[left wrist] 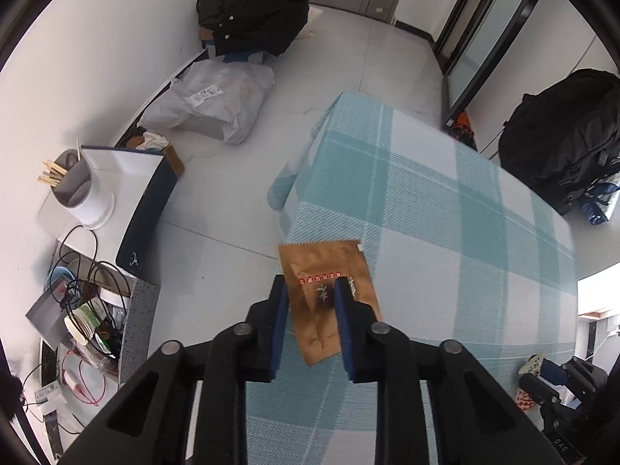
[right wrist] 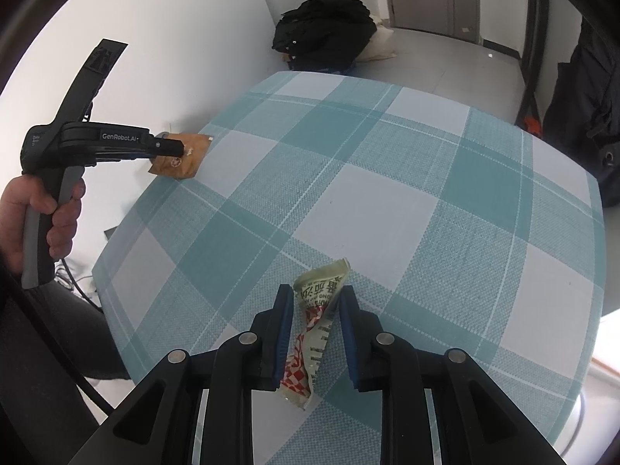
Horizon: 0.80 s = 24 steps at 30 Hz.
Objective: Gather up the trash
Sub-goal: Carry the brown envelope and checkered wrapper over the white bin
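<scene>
Both grippers are busy! The left gripper [left wrist: 310,285] straddles the brown wrapper [left wrist: 329,302] at the table's [left wrist: 445,232] left edge, fingers parted, not yet pinching. The right gripper [right wrist: 316,296] brackets the crumpled packet [right wrist: 316,310] near the front edge, likewise apart, lined up for a grab.

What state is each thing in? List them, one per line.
Left gripper: open, fingers straddling the brown packet.
Brown packet: flat at the table's edge, ungripped.
Right gripper: open, fingers straddling the crumpled wrapper.
Crumpled wrapper: twisted, on the table, ungripped.
Table: covered by checked cloth.
</scene>
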Available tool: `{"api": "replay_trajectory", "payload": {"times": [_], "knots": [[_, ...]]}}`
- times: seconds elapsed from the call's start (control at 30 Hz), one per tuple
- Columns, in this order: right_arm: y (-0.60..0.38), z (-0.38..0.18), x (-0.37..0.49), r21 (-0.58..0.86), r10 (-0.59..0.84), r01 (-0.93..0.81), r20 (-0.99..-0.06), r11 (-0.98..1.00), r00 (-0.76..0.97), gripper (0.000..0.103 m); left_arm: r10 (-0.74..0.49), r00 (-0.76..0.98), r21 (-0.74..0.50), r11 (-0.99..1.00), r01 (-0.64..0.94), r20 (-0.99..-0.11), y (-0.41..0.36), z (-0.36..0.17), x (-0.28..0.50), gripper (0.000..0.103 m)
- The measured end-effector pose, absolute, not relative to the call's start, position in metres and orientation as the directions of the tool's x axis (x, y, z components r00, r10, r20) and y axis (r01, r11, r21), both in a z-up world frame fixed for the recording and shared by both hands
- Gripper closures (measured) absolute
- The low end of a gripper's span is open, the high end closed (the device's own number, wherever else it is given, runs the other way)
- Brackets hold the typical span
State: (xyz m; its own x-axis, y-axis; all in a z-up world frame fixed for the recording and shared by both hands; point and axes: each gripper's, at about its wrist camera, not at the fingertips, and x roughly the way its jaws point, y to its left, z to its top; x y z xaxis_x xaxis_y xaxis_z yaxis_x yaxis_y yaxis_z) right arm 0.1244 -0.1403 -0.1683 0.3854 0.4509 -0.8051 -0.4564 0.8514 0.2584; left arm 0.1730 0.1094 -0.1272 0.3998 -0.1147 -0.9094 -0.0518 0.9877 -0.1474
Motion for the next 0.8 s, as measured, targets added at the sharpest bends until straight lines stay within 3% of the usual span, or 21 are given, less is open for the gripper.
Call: {"api": "replay_trajectory", "payload": {"times": [0.33, 0.8], "knots": [[-0.148, -0.162, 0.122, 0.277, 0.469, -0.455, -0.793, 0.846, 0.39, 0.078, -0.163, 0.414, -0.166, 0.986, 0.029, -0.896, 0.085, -0.111, 0.171, 0.099], [-0.17, -0.155, 0.122, 0.346, 0.495, -0.388, -0.769, 0.854, 0.404, 0.081, -0.165, 0.363, -0.13, 0.984, 0.118, -0.917, 0.052, -0.104, 0.155, 0.103]]}}
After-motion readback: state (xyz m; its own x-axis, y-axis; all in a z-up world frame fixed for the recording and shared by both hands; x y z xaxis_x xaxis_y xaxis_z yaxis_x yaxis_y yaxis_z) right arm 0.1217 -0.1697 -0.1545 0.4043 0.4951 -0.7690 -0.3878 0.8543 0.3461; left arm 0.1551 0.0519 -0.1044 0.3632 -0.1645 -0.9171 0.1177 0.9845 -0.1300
